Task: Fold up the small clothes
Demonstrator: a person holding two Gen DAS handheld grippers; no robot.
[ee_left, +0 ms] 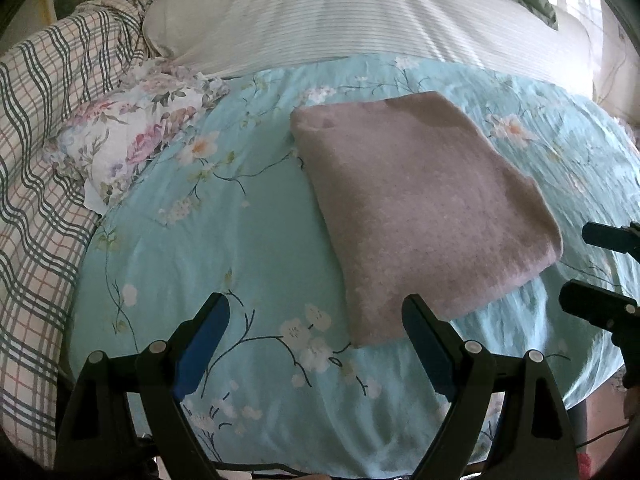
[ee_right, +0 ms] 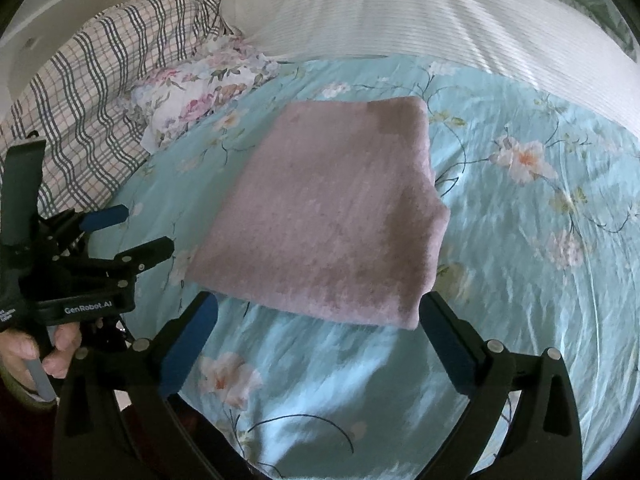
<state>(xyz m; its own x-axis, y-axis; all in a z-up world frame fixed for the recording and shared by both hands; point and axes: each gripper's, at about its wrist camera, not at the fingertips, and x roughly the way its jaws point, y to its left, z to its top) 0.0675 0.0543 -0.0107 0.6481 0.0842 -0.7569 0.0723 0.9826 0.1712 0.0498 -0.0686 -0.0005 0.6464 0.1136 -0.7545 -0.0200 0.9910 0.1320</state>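
Both of my grippers hang above the bed with their jaws spread wide and nothing between them. On my left, the left gripper (ee_left: 316,320) points down at the turquoise floral sheet (ee_left: 248,216), its blue pads (ee_left: 204,344) well apart, the right-hand finger just short of the near corner of the folded pink garment (ee_left: 424,216) without touching it. Far to the left a plaid blanket (ee_left: 44,160) is bunched along the edge, and a crumpled floral cloth (ee_left: 132,140) lies beside it on the sheet. The pink garment sits flat in the middle of the sheet, folded into a neat rectangle. Behind it lies a white ribbed cover (ee_left: 340,20). Further right, my right gripper (ee_right: 316,316) hovers with its fingers framing the garment's near edge, clear of it. My left hand (ee_right: 36,352) grips its handle.
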